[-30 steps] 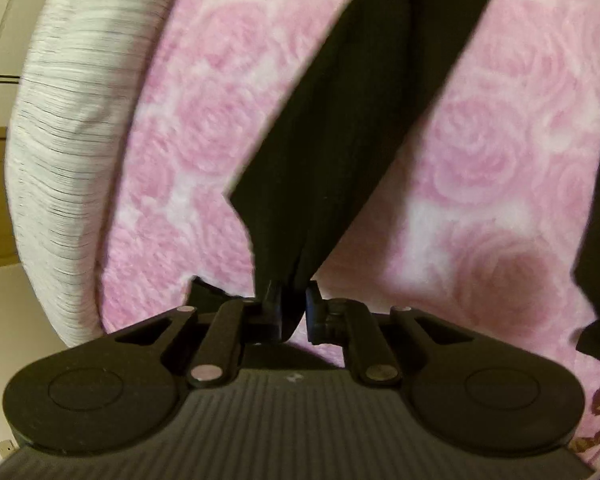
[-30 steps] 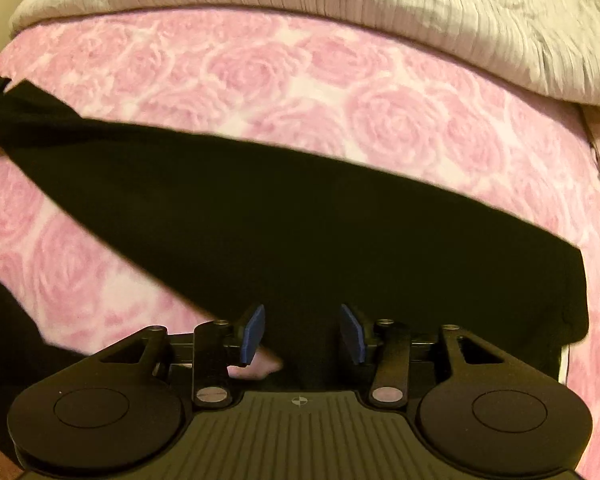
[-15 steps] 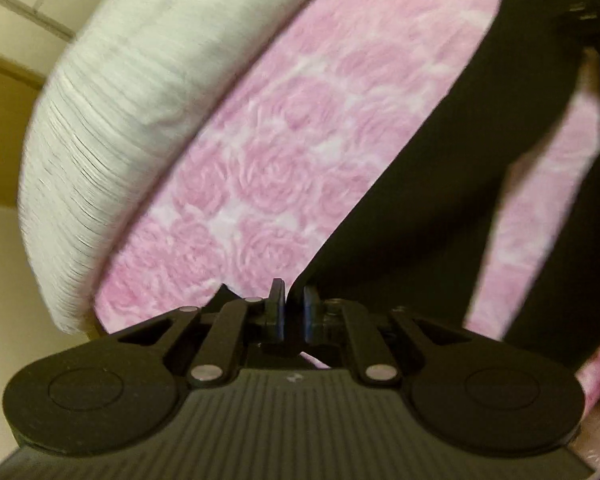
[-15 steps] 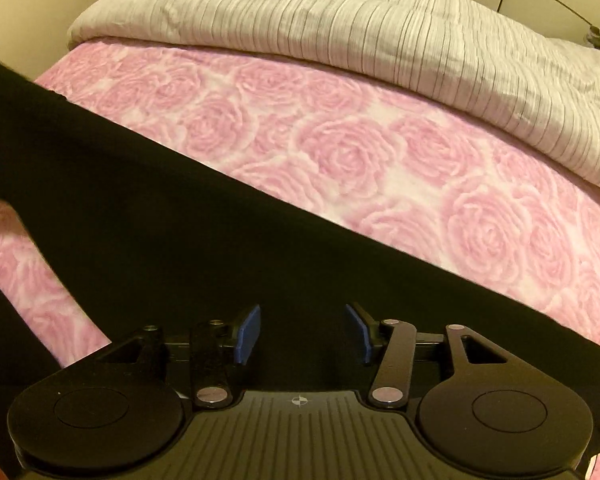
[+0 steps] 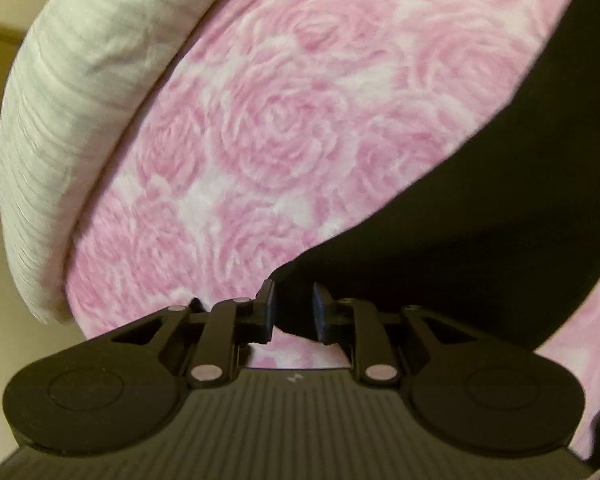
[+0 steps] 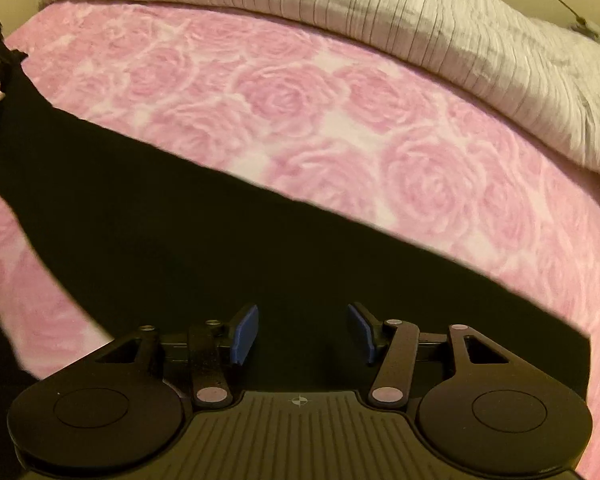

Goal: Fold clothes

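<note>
A long black garment (image 6: pixel 260 264) lies stretched across the pink rose-patterned blanket (image 6: pixel 300 92). In the left wrist view its narrow end (image 5: pixel 480 240) runs down between my left gripper's (image 5: pixel 293 310) fingers. Those jaws are opening: a gap shows between the pads and the cloth sits loosely in it, low over the blanket (image 5: pixel 260 140). My right gripper (image 6: pixel 302 330) hovers just above the garment's wide part, open, its blue pads (image 6: pixel 246 332) well apart with only flat cloth beneath them. The garment's far end reaches the left edge of the right wrist view.
A white ribbed duvet (image 6: pixel 420 20) is bunched along the far side of the bed, and shows as a thick roll (image 5: pixel 60 140) at the left of the left wrist view. Beyond it are a beige wall and floor.
My left gripper has swung down toward the blanket with the garment's end and its jaws have parted. The garment now lies flatter. The right gripper shifted slightly over the cloth, still open.
</note>
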Demonstrator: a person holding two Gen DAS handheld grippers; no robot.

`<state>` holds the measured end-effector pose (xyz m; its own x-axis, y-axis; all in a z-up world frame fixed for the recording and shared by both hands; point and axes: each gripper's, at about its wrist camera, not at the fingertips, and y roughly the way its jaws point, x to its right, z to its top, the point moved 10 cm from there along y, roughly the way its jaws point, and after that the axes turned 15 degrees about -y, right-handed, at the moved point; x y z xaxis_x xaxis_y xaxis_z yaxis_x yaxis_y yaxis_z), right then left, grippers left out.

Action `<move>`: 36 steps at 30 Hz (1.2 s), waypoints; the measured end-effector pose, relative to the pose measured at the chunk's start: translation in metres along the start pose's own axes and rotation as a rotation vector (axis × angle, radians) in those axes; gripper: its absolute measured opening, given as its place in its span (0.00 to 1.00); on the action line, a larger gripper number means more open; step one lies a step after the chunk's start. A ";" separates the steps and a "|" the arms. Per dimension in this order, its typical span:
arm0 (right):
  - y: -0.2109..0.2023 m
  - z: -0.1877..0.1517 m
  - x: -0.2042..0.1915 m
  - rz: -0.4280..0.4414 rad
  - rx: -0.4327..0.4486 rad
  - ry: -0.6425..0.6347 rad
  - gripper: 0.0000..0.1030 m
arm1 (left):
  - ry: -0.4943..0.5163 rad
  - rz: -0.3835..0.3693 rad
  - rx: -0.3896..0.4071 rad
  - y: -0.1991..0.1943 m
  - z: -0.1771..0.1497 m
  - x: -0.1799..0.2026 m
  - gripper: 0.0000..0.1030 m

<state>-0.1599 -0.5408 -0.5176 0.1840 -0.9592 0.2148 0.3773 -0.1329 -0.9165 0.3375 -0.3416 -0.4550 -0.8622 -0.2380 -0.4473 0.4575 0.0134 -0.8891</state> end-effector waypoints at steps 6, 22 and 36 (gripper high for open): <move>0.037 0.003 0.056 -0.023 -0.038 -0.161 0.52 | 0.023 0.021 0.000 -0.001 -0.002 -0.002 0.16; 0.094 0.001 0.123 0.269 -0.094 -0.342 0.04 | -0.017 0.041 -0.019 0.033 -0.002 0.009 0.27; 0.046 0.003 0.123 -0.045 -0.018 -0.078 0.42 | -0.005 0.070 0.115 -0.039 -0.026 0.002 0.35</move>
<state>-0.1176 -0.6641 -0.5326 0.2378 -0.9298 0.2810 0.3707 -0.1805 -0.9111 0.3120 -0.3178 -0.4239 -0.8265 -0.2452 -0.5067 0.5384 -0.0818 -0.8387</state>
